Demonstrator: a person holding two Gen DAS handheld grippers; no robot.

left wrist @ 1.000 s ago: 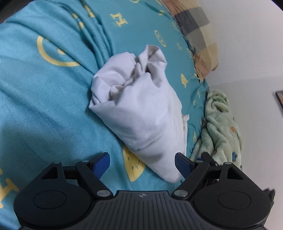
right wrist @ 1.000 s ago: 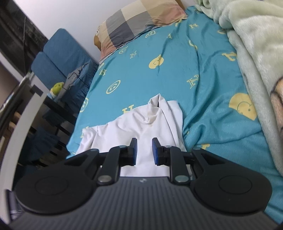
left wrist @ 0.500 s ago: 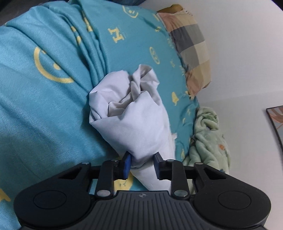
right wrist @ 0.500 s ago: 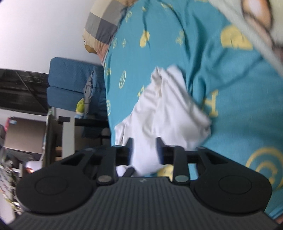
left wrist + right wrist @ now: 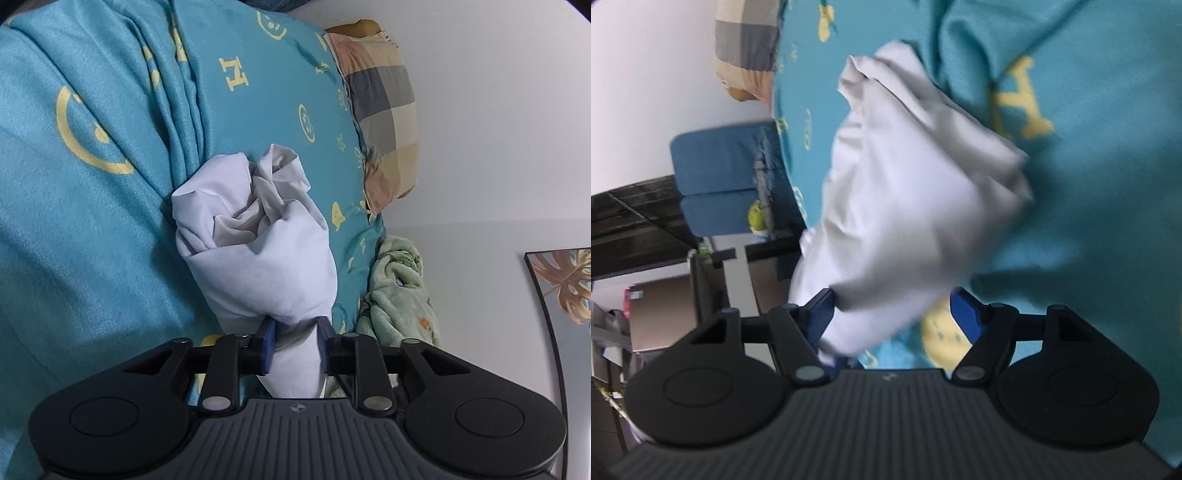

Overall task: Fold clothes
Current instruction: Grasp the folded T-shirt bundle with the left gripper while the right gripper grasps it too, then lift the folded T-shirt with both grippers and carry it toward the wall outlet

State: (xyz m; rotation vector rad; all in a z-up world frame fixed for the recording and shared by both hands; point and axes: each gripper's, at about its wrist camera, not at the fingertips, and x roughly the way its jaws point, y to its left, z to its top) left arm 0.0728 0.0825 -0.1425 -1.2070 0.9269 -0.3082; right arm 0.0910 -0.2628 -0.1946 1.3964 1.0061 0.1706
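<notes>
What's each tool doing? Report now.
Left tool: opening, pads still pinching the bunched white cotton garment.
Right tool: opening wide, white garment between pads, not gripped.

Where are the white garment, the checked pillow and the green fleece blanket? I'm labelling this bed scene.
white garment (image 5: 266, 273): left wrist view, smooth front fold.
checked pillow (image 5: 380, 107): left wrist view, grey squares.
green fleece blanket (image 5: 399, 295): left wrist view, crumpled middle.

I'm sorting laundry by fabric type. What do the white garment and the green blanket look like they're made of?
The white garment looks like thin, smooth woven cloth, perhaps cotton: matte, with soft, crisp-edged creases where it bunches. The green blanket looks like plush fleece: a fuzzy, nubbly pile with rounded, puffy folds. The exact fibre can't be told from either.
</notes>
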